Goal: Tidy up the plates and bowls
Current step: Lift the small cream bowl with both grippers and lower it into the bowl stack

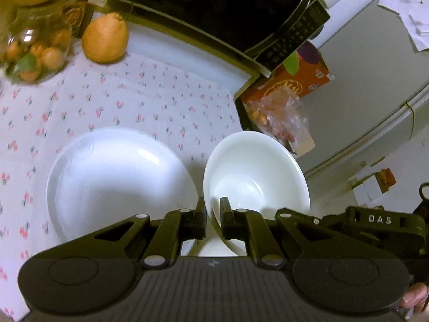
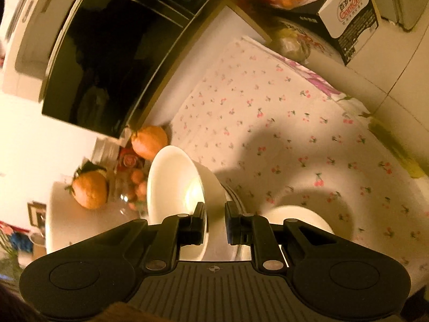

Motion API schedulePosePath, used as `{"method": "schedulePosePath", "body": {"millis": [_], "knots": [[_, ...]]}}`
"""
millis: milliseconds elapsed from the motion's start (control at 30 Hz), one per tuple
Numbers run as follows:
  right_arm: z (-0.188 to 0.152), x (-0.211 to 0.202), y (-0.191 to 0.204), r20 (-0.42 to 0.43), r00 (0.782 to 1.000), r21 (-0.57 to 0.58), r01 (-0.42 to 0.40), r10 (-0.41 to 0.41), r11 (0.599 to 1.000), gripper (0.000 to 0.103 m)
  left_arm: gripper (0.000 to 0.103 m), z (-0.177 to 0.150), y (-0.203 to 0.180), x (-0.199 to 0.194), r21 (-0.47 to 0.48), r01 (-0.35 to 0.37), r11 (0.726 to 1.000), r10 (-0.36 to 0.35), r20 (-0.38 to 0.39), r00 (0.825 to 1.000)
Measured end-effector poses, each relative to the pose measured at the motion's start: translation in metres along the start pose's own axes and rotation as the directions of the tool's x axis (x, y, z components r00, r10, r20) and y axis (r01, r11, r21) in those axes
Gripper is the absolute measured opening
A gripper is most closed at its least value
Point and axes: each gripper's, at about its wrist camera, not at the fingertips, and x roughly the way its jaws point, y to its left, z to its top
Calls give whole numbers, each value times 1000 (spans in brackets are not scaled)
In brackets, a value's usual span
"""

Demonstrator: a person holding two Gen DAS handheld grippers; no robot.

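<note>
In the left wrist view my left gripper (image 1: 212, 204) is shut on the rim of a white bowl (image 1: 254, 171). The bowl hangs tilted above the table's right end. One finger is inside the bowl and one outside. A wide white plate (image 1: 120, 182) lies on the cherry-print tablecloth (image 1: 134, 102) just left of it. In the right wrist view my right gripper (image 2: 214, 206) is shut on the wall of a second white bowl (image 2: 174, 182). This bowl is tipped on its side with its mouth to the left. Below the right finger part of another white dish (image 2: 295, 214) shows.
A black microwave (image 1: 214, 13) stands at the back of the table. A large orange fruit (image 1: 106, 39) and a glass bowl of small oranges (image 1: 34, 53) sit at the back left. Beyond the table's right edge are an orange box with bagged fruit (image 1: 281, 102) and a fridge (image 1: 375, 80).
</note>
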Motion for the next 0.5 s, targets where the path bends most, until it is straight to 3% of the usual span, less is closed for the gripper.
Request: {"method": "schedulePosePath", "body": {"millis": [367,500], "knots": [[-23,-19,-32,-56,996,-53,63,-66,997,16,9,-38,-2,-9,-68,63,996,-67,-61,996],[-28,-16,-41,-79,992,-60,91,-96,994,16,9,-50,0,-3,-83,46,995,-55,-109,992]]}}
